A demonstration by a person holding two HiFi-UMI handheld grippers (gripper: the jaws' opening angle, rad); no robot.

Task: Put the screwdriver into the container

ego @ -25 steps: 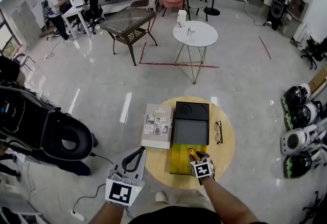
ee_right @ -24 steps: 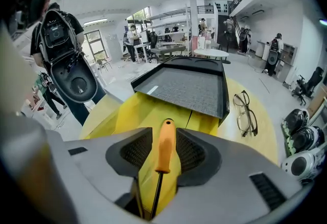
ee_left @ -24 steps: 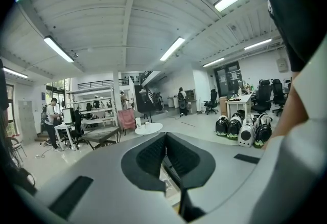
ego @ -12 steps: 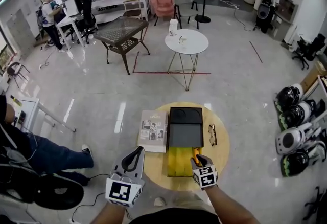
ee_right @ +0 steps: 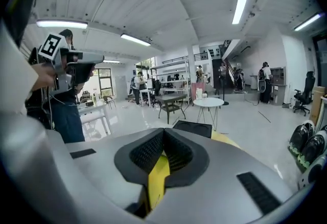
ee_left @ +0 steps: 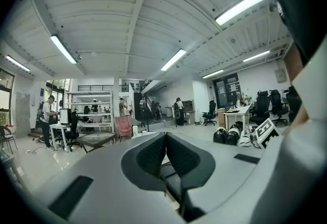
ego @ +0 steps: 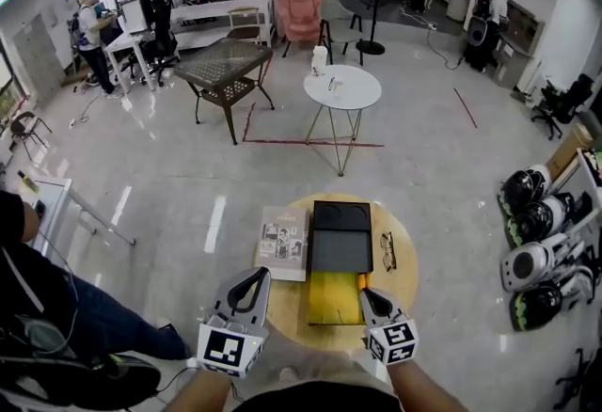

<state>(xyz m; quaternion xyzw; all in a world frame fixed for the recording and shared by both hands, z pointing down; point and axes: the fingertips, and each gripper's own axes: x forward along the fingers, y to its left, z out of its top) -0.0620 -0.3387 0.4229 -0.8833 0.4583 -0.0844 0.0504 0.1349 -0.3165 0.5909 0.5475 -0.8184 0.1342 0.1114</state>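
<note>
Right claw point(ee_right: 164, 133): closed, the jaws just brought together, pads meeting with nothing clamped between them; only yellow showed through the gap beneath the pads. It hung over the near right corner of a yellow board point(ego: 334, 299). Screwdriver point(ego: 362, 280): orange handle, at the board's right edge, just ahead of the right claw's tip; whether they touched could not be told. Container point(ego: 340, 250): black, open-topped, set against the board's far edge, the screwdriver not in it. Left claw point(ee_left: 165, 138): closed, empty, held by the desk's near left edge. Desk point(ego: 406, 283): round, wooden, also bearing a book point(ego: 285, 243) left of the container and glasses point(ego: 388, 250) right of it. Beyond: a white round table point(ego: 342, 87) across the floor; helmets point(ego: 531, 198) at the right.
</note>
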